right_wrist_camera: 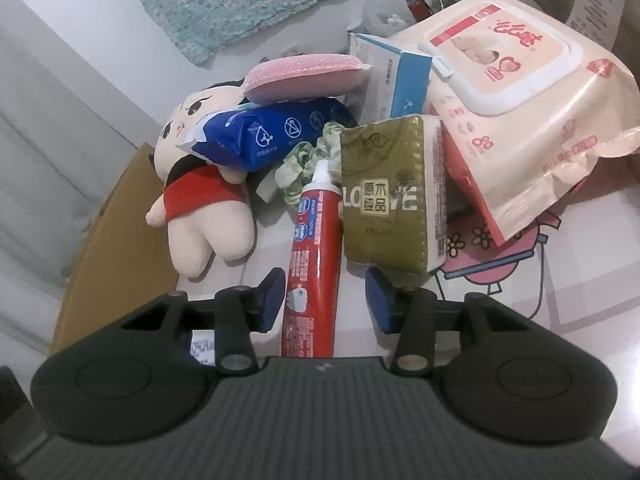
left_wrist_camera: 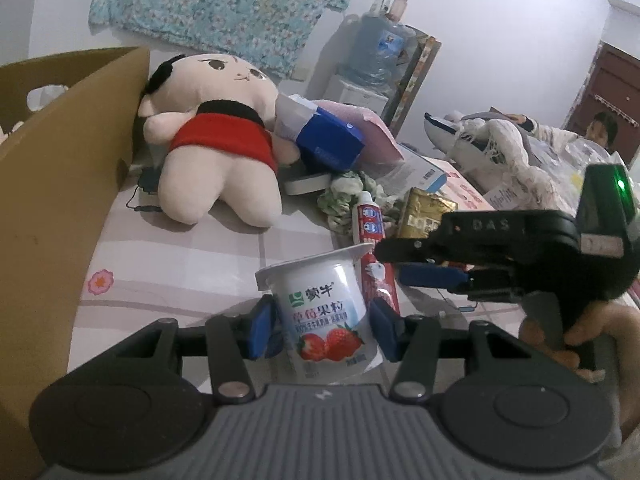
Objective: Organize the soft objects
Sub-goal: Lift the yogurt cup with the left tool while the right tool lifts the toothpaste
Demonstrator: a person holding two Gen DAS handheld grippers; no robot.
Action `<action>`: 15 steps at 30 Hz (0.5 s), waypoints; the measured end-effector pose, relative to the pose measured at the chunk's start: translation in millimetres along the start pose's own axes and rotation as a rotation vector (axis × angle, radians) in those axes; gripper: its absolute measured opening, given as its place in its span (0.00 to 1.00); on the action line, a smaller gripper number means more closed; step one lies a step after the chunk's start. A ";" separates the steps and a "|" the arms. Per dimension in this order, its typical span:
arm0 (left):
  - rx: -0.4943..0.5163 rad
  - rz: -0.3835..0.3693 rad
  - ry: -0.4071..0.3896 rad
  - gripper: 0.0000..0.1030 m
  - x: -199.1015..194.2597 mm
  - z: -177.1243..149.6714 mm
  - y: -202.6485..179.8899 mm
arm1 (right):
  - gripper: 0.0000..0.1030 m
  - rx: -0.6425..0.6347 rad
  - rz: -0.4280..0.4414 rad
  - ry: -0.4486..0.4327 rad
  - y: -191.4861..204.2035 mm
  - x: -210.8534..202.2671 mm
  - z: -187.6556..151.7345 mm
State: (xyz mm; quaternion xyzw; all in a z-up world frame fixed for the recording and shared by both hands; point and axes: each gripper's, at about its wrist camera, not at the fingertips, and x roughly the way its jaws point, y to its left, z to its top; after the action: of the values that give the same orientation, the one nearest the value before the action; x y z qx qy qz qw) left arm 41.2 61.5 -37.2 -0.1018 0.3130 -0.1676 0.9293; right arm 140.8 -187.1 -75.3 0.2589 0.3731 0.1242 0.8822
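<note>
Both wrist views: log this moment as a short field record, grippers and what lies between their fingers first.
left gripper: shut on yogurt cup, cup upright
right gripper: open, pads clear of toothpaste tube lying between them
tissue pack: gold, just right of the tube
plush doll: lying beside cardboard box
blue pack: resting on the doll
wet wipes: far right, propped over the pile
tablecloth: under everything

A lived-in home room. A floral cloth (left_wrist_camera: 224, 0) hangs on a white wall, a water dispenser (left_wrist_camera: 374, 60) stands in the corner, a wooden door (left_wrist_camera: 608, 92) is at the right, and a person (left_wrist_camera: 592, 130) lies under bedding (left_wrist_camera: 504, 148).
</note>
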 end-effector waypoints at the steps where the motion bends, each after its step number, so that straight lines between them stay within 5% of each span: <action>1: 0.004 -0.002 -0.001 0.52 -0.6 -0.3 0.7 | 0.46 -0.005 -0.003 -0.002 1.1 1.0 -0.1; 9: 0.001 -0.013 -0.023 0.52 -4.0 -5.7 3.3 | 0.66 -0.118 -0.031 -0.019 26.9 16.4 -3.0; 12: -0.004 -0.017 -0.026 0.52 -6.3 -6.9 5.0 | 0.50 -0.201 -0.101 -0.034 41.0 23.9 -7.2; 13: -0.005 -0.017 -0.025 0.52 -6.8 -6.9 5.4 | 0.37 -0.227 -0.139 -0.041 44.9 25.3 -8.9; 15: -0.007 -0.018 -0.024 0.52 -8.3 -7.2 6.4 | 0.33 -0.233 -0.168 -0.060 46.3 25.5 -11.7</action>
State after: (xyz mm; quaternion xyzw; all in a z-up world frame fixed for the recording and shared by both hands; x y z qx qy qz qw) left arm 32.1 69.9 -40.1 -0.1097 0.3013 -0.1735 0.9312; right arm 148.8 -133.7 -72.0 0.1262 0.3500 0.0845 0.9244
